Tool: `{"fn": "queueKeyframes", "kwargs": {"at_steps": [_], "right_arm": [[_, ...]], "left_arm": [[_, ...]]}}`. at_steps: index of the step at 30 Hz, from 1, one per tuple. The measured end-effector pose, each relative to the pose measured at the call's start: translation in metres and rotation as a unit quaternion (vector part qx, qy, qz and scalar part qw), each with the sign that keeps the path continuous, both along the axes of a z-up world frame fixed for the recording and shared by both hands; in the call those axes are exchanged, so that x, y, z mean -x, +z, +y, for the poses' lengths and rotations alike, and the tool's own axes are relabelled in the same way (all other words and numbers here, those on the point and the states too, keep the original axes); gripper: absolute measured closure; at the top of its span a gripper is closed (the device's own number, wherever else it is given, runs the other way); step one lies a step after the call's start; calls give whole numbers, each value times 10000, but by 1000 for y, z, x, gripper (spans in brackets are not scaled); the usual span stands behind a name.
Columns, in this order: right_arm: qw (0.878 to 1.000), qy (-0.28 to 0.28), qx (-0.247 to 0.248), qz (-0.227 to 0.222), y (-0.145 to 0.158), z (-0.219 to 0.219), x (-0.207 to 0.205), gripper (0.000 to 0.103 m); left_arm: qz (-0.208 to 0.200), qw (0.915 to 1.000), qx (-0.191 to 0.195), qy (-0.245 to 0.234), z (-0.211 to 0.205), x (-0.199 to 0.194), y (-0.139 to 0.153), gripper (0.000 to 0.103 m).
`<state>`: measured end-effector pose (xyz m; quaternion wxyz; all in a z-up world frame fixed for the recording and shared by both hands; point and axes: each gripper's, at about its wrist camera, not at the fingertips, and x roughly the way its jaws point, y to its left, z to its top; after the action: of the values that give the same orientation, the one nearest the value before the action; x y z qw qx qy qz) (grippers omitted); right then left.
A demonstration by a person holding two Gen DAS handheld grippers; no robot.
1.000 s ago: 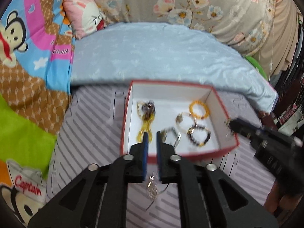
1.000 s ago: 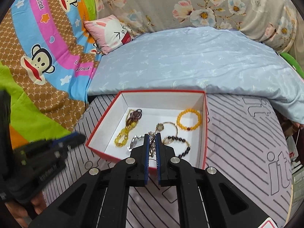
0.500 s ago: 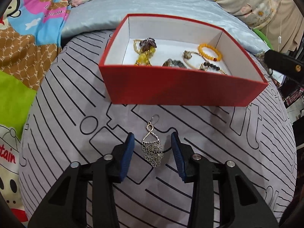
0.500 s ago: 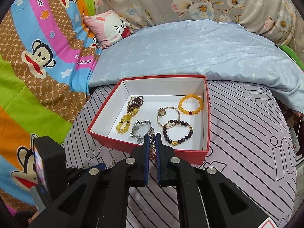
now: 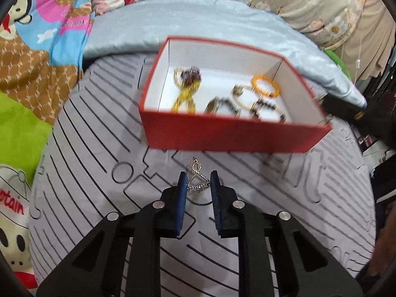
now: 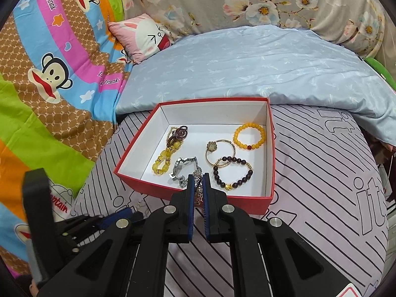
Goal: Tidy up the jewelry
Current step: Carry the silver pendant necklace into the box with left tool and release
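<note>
With our left tool (image 5: 198,182) we are closing the jaws around the earring (image 5: 197,178) lying on the striped bed cover (image 5: 99,173) just before the red box (image 5: 235,136). We pinch its flat dangle squarely. Our right tool (image 6: 198,180), nearly shut, grips a chain piece (image 6: 198,193) over the box's near wall.

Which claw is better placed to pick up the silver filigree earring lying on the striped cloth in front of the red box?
Left. The left claw already straddles the silver filigree earring, closing on it. The right claw is shut on another metal piece by the red box.
</note>
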<state>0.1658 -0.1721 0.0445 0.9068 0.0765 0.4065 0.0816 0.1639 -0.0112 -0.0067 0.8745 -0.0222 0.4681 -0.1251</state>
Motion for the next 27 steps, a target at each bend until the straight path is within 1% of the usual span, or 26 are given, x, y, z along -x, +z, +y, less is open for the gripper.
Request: {"fn": "queueKeyframes", "kwargs": {"at_steps": [5, 9, 14, 19, 27], "right_arm": [[10000, 23, 7, -85, 8, 0, -2, 97], [9998, 53, 32, -182, 15, 1, -8, 97], [9996, 59, 87, -263, 21, 1, -22, 97], [9997, 17, 61, -227, 18, -4, -41, 97], [9998, -70, 94, -168, 9, -9, -70, 97]], "left_arm": [[-365, 9992, 181, -54, 0, 0, 39, 85], [-672, 9975, 205, -113, -5, -11, 66, 85], [-976, 9950, 158, -133, -15, -32, 86, 85], [-1043, 9945, 70, -101, -26, -58, 90, 85], [-939, 9955, -102, -46, -37, -95, 72, 85]]}}
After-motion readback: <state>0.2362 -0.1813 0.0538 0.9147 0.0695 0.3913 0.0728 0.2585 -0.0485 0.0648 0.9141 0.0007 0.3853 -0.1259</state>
